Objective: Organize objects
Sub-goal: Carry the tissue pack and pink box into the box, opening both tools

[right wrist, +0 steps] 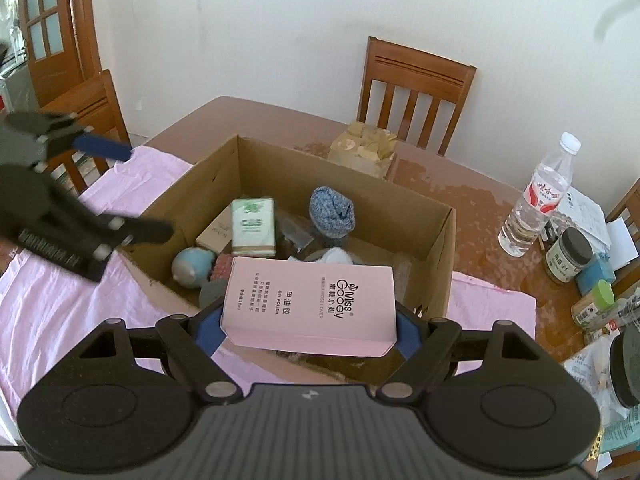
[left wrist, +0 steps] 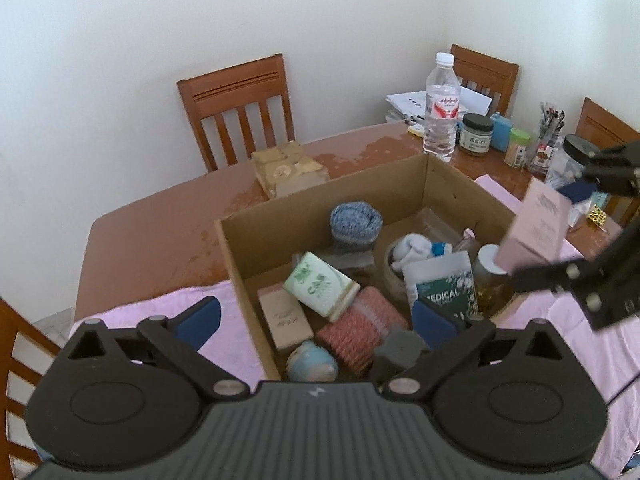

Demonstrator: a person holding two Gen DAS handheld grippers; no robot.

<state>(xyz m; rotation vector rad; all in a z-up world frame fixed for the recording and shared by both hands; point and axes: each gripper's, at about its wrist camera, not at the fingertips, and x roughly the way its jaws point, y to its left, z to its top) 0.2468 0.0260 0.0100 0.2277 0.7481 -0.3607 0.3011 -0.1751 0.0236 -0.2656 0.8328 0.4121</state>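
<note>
Left wrist view: open cardboard box [left wrist: 424, 184] on a pink cloth [left wrist: 168, 304] over the brown tabletop [left wrist: 160, 216], crowded with a blue knitted roll [left wrist: 355, 220], a green-printed white pack [left wrist: 320, 289], a red-and-white woven bundle [left wrist: 360, 328], a small tan carton [left wrist: 284, 320], a pale blue ball [left wrist: 312, 362], a "MEDICAL" packet [left wrist: 444, 286] and a white-lidded jar [left wrist: 490, 276]. Left gripper [left wrist: 320, 320] above the near box edge, jaws spread wide, one blue pad over the cloth outside the wall, the other over the contents, nothing between. At right, blurred, pink carton [left wrist: 536, 228] above the box's right side, clamped in the right gripper [left wrist: 560, 232].

Right wrist view: pink carton [right wrist: 308, 304] flat-faced, printed "Miss Gooey" and "GEL POLISH", lying crosswise between the jaws of the right gripper [right wrist: 308, 328], blue pads pressed on its short ends, seemingly raised over the near box wall [right wrist: 280, 364]. Left gripper [right wrist: 132, 192] at left, jaws apart, empty. Water bottle [right wrist: 536, 200] and dark-lidded jar [right wrist: 568, 254] on the tabletop [right wrist: 472, 216] beyond.
</note>
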